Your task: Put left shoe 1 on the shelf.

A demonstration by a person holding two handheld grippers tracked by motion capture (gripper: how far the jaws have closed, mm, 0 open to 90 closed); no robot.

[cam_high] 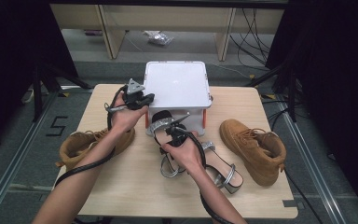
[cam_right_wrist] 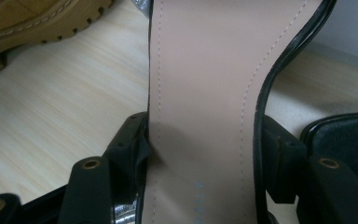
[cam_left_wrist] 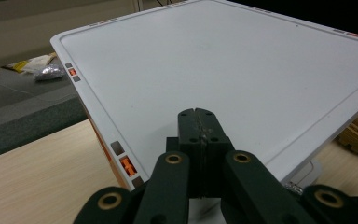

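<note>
Right gripper [cam_right_wrist: 200, 144] clamped on sandal [cam_right_wrist: 200, 84], toe cut off, left gripper [cam_left_wrist: 199, 128] closed empty over white box [cam_left_wrist: 242, 70], boot [cam_right_wrist: 32, 23] beside, heel hidden, pale wooden bench [cam_high: 121, 186], dark room.

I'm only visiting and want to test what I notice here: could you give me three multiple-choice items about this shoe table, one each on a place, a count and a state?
1. Where is the white lidded plastic box?
A. far middle of the table
B. near right corner
C. on the floor

2. How many tan suede lace-up boots?
A. one
B. two
C. four

3. The right gripper is:
A. open, holding nothing
B. shut on the silver-strapped black sandal
C. resting on the box

Answers: 1 A, it sits by the far edge. 2 B, one at each side. 3 B, fingers clamp its insole.
</note>
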